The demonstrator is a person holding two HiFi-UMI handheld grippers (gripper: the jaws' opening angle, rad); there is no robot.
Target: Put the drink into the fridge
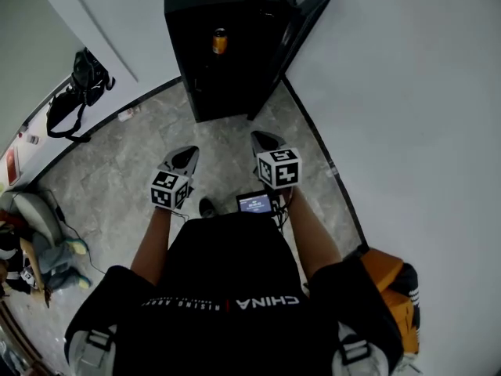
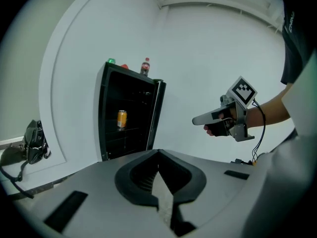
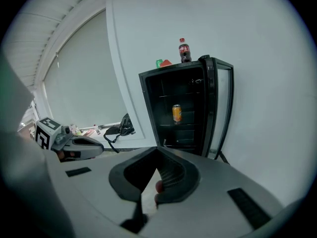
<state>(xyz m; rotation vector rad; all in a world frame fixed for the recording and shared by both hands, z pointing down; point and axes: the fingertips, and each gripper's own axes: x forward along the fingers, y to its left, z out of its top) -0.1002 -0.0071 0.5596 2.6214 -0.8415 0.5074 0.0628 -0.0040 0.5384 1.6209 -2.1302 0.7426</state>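
Observation:
A black mini fridge (image 1: 227, 69) stands against the wall with its door (image 1: 301, 30) swung open to the right. An orange drink can (image 1: 220, 41) stands upright on a shelf inside, also seen in the left gripper view as the can (image 2: 122, 118) and in the right gripper view as the can (image 3: 177, 112). My left gripper (image 1: 186, 157) and right gripper (image 1: 264, 141) hover side by side over the floor, short of the fridge. Both are shut with nothing held. From the left, the right gripper (image 2: 198, 120) points at the fridge.
A cola bottle (image 3: 184, 50) and small red and green items sit on the fridge top. A black bag (image 1: 78, 92) lies on the floor at the left wall, with clutter (image 1: 31, 241) beyond it. An orange backpack (image 1: 391, 288) sits at the right behind me.

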